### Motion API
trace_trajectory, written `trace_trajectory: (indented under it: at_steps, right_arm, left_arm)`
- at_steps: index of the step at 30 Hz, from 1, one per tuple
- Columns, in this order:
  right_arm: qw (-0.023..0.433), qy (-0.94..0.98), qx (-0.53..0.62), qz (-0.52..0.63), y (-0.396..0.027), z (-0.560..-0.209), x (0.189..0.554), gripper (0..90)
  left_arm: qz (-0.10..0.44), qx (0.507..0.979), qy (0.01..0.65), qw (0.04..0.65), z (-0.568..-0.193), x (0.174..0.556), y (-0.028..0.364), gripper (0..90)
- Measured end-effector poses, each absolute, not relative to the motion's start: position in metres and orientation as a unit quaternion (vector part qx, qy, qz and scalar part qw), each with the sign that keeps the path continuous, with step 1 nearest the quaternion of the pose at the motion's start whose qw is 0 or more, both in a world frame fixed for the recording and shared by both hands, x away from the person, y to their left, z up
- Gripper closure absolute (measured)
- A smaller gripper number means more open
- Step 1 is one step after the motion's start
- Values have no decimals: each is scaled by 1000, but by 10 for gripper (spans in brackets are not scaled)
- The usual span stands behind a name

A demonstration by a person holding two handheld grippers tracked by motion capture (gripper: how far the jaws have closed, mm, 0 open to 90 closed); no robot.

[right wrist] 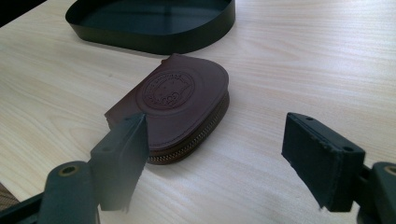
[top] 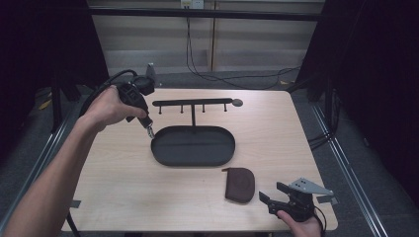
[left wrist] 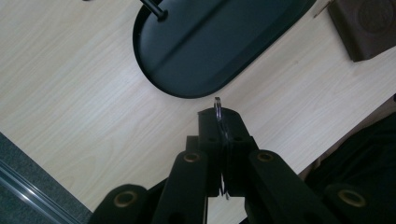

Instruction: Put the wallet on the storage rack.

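Lab-type rig: black curtains point(top: 44, 44), cabled floor point(top: 237, 79)

Room dim around edges, both sides of high view falling to near black. Overhead light lands evenly on pale table point(top: 276, 148); shadows under things soft and short. Slight softness and grain across high view. Dull sheen along floor of black tray point(left wrist: 210, 51) in left gripper view, no harsh glare. In gripper views, near jaws blurred, out of focus; wood grain and embossed brown pouch point(right wrist: 175, 109) sharper. Table lines bend slightly toward frame corners there.
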State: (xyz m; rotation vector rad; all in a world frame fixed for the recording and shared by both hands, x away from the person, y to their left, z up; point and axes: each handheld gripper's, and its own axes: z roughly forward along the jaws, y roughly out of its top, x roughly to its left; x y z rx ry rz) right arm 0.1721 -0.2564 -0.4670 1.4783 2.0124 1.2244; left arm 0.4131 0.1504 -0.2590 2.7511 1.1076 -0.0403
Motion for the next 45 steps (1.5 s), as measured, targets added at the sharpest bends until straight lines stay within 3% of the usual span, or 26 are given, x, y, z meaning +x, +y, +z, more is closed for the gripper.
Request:
trace_trajectory:
  at_steps: [21,45]
  right_arm:
    - [170,709,528,435,-257,-468,174,230]
    - [169,710,525,438,-257,-468,173,227]
  left_arm:
    - [-17,913,399,89,-264,447,138,888]
    - [18,896,433,102,-263,467,130,888]
